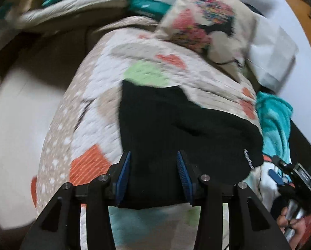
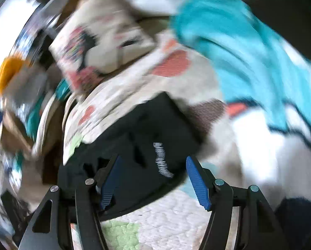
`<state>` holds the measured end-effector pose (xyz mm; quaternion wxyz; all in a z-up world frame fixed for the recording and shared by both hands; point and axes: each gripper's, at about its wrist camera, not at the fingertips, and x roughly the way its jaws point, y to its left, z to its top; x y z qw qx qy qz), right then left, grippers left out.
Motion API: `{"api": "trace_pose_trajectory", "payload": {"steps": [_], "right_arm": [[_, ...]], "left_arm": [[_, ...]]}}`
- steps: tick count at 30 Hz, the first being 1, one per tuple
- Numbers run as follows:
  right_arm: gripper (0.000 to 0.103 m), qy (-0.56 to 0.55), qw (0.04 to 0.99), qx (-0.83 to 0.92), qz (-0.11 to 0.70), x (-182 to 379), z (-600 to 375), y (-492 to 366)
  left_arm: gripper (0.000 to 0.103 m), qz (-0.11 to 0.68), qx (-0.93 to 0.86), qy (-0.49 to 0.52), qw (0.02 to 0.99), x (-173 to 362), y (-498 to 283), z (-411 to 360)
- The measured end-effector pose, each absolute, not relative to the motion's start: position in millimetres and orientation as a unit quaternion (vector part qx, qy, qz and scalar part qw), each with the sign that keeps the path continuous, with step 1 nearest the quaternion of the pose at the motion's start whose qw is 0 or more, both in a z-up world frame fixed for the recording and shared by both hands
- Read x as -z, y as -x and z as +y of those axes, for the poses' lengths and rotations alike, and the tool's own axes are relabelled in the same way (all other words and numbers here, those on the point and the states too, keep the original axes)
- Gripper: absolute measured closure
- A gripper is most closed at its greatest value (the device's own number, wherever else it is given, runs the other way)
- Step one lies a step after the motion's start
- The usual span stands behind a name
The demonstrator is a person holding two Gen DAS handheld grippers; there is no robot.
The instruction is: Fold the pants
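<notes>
The black pants (image 1: pixel 176 129) lie folded into a compact bundle on a quilted bedspread (image 1: pixel 97 104) with coloured patches. A small white logo shows near their right edge. My left gripper (image 1: pixel 154 162) is open, its blue pads on either side of the pants' near edge. In the right wrist view the pants (image 2: pixel 138 145) lie ahead, and my right gripper (image 2: pixel 153 166) is open just above their near edge. The right gripper also shows in the left wrist view (image 1: pixel 280 173) at the far right, held by a hand.
A printed pillow (image 1: pixel 205 27) and a white pillow (image 1: pixel 274 58) lie at the bed's far end. A teal blanket (image 2: pixel 249 48) is bunched to the right of the pants. The floor (image 1: pixel 15 125) lies left of the bed. Both views are motion-blurred.
</notes>
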<state>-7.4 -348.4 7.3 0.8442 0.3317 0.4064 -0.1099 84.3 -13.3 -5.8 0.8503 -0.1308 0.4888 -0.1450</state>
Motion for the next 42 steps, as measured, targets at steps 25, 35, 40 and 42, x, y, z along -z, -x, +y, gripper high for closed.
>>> {"api": "trace_pose_trajectory", "payload": {"steps": [25,35,40,42], "right_arm": [[0.052,-0.41,0.812,0.102,0.404,54,-365,-16],[0.082,-0.336,0.861,0.031,0.38,6,-323,-20],[0.082,-0.241,0.896,-0.043,0.371,-36,-258,-24],[0.082,-0.197,0.903,-0.075,0.374,-47,-223,-29]], "left_arm": [[0.064,0.555,0.365,-0.157,0.731,37,-195,-350],[0.083,0.518,0.364,-0.072,0.771,-23,-179,-268],[0.083,0.501,0.346,0.035,0.793,-62,-180,-170],[0.083,0.494,0.331,0.077,0.8,-66,-180,-123]]}}
